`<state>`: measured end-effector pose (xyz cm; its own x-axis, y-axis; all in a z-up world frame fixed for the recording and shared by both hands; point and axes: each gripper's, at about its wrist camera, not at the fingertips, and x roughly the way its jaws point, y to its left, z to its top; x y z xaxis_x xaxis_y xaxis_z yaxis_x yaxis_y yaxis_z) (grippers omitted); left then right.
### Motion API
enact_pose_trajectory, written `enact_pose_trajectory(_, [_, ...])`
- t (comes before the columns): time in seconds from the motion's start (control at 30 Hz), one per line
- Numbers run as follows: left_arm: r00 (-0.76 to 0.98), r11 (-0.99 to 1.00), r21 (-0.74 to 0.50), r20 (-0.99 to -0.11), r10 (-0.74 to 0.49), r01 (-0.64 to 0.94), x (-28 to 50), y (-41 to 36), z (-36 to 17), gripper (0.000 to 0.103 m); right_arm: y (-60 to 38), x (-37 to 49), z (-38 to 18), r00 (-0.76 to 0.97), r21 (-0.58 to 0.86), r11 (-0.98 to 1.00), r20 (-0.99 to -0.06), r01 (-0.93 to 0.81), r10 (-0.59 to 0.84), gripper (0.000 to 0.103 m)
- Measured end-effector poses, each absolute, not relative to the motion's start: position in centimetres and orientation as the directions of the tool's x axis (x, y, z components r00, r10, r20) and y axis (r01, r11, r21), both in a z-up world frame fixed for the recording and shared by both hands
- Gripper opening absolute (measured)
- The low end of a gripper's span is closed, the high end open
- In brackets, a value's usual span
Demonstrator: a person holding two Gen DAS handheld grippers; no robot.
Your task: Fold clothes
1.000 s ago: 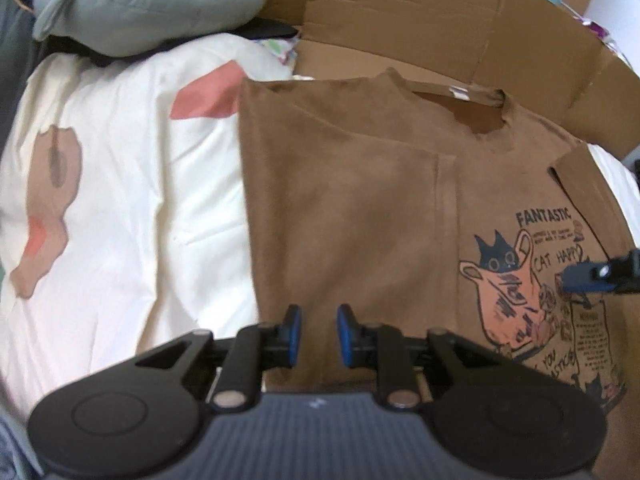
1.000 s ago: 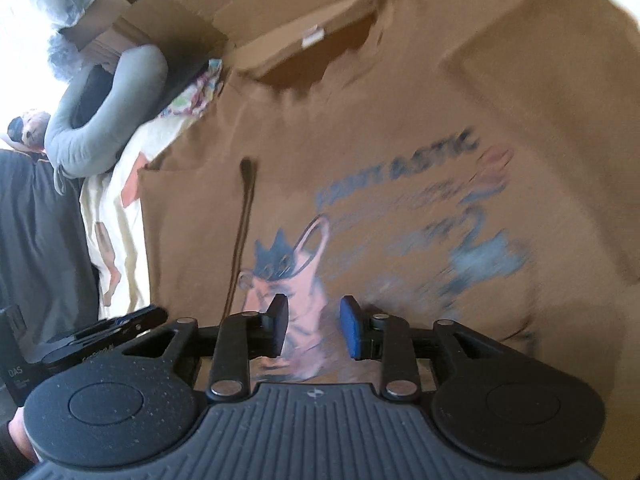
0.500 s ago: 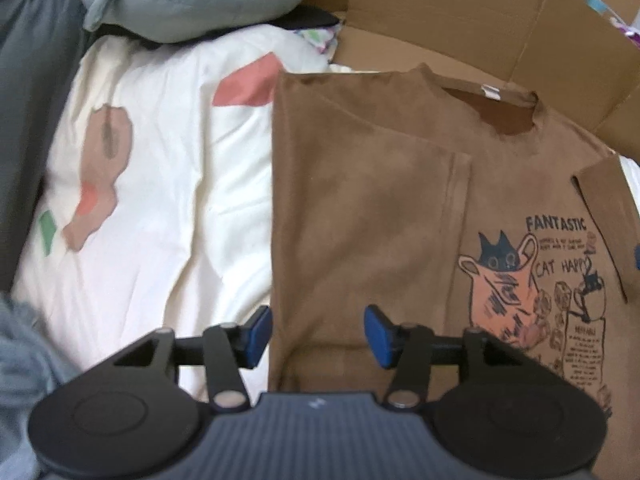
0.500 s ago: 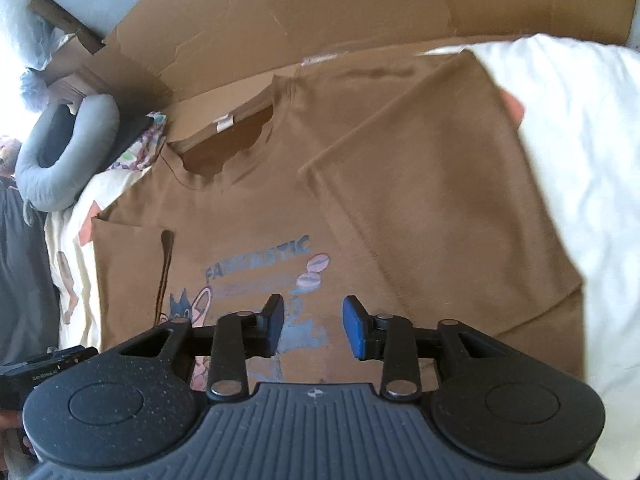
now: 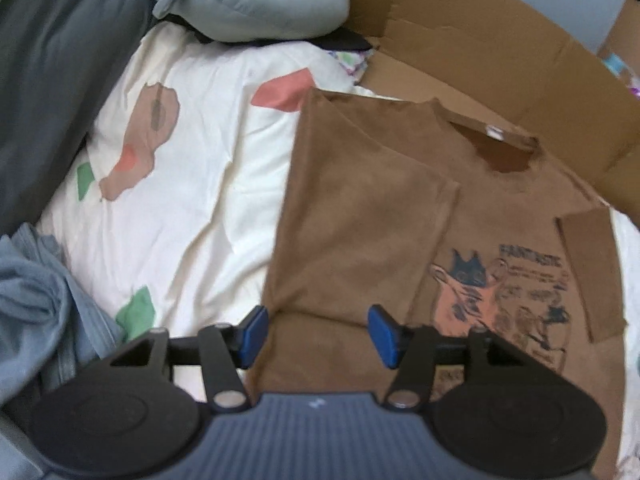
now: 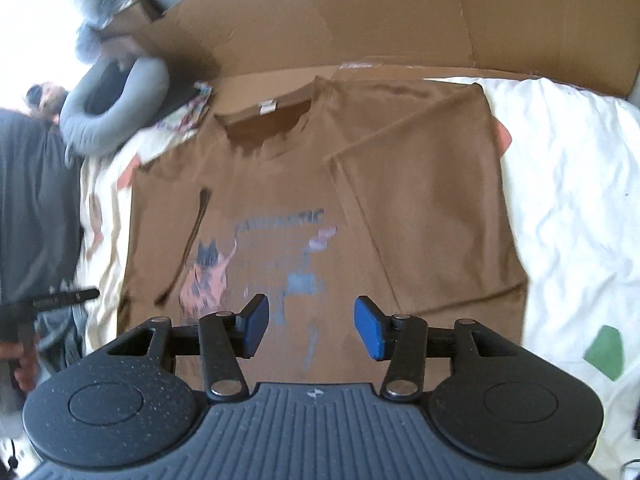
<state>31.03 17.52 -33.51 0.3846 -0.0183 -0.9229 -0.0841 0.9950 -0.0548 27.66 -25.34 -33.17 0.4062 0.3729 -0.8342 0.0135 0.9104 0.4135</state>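
Observation:
A brown T-shirt (image 5: 372, 216) with a cat print lies flat on the bed, and both of its sides and sleeves are folded in over the front. My left gripper (image 5: 316, 334) hovers above the shirt's lower left edge; its jaws are opening and hold nothing. In the right wrist view the same T-shirt (image 6: 280, 184) fills the middle. My right gripper (image 6: 308, 330) hangs over the lower part of the print, jaws opening, with no cloth between the blue pads. The left gripper (image 6: 52, 300) shows at the far left edge there.
A cream bedsheet (image 5: 192, 200) with coloured patches covers the bed. Flattened cardboard (image 5: 500, 60) stands behind the collar. A grey neck pillow (image 5: 256, 4) lies at the back left. Blue-grey cloth (image 5: 36, 300) is bunched at the left, beside a dark blanket (image 5: 52, 60).
Both grippers have opened and lifted away from the shirt, so more of the bed shows. The right sleeve now lies folded over the front.

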Motion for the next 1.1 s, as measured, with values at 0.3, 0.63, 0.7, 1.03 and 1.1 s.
enact_pose_trajectory(0.3, [0.328, 0.992, -0.069, -0.944, -0.03, -0.109, 24.5, 19.8, -28.2, 0.06, -27.4, 25.5, -27.0, 0.384, 0.365, 0.922, -0.839, -0.13, 0.387, 0.061])
enact_pose_trajectory(0.63, [0.364, 0.991, -0.036, -0.931, 0.013, -0.128, 17.0, 22.6, -20.8, 0.07, -31.9, 19.9, -22.7, 0.426, 0.414, 0.905, -0.805, -0.093, 0.412, 0.064])
enact_pose_trajectory(0.7, [0.373, 0.99, -0.033, -0.928, 0.021, -0.138, 15.6, 23.1, -20.2, 0.07, -32.7, 18.7, -22.5, 0.44, 0.428, 0.899, -0.793, -0.089, 0.421, 0.064])
enact_pose_trajectory(1.03, [0.411, 0.981, -0.02, -0.91, 0.062, -0.192, 9.0, 24.6, -18.8, 0.07, -33.9, 12.4, -22.2, 0.46, 0.45, 0.886, -0.767, -0.109, 0.446, 0.064])
enact_pose_trajectory(1.1, [0.413, 0.98, -0.019, -0.908, 0.066, -0.199, 7.9, 24.7, -18.8, 0.07, -34.1, 11.4, -22.6, 0.465, 0.457, 0.882, -0.76, -0.113, 0.454, 0.064])
